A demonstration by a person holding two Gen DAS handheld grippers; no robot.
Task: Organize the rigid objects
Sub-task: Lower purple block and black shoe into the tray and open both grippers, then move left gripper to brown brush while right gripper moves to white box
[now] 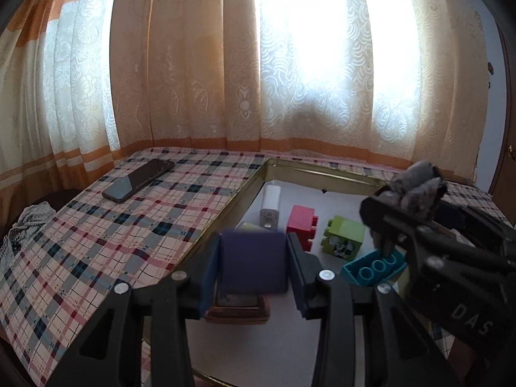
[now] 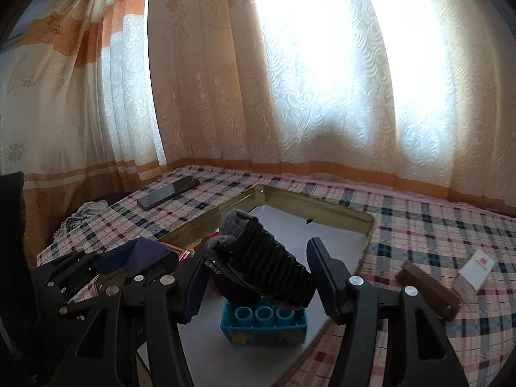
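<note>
My left gripper (image 1: 253,258) is shut on a dark purple block (image 1: 253,259), held over the near left part of a gold-rimmed tray (image 1: 245,190) with a white floor. In the tray lie a white charger (image 1: 271,206), a red brick (image 1: 301,222), a green brick (image 1: 343,233) and a blue brick (image 1: 372,267), which also shows in the right wrist view (image 2: 262,324). My right gripper (image 2: 258,277) is open and hovers just above the blue brick. The left gripper with the purple block (image 2: 145,253) shows at the left of the right wrist view.
A black phone (image 1: 138,179) lies on the plaid cloth left of the tray. A brown wooden block (image 2: 427,287) and a white card holder (image 2: 472,272) lie on the cloth right of the tray. Curtains hang behind. A wooden-framed item (image 1: 238,306) sits under the purple block.
</note>
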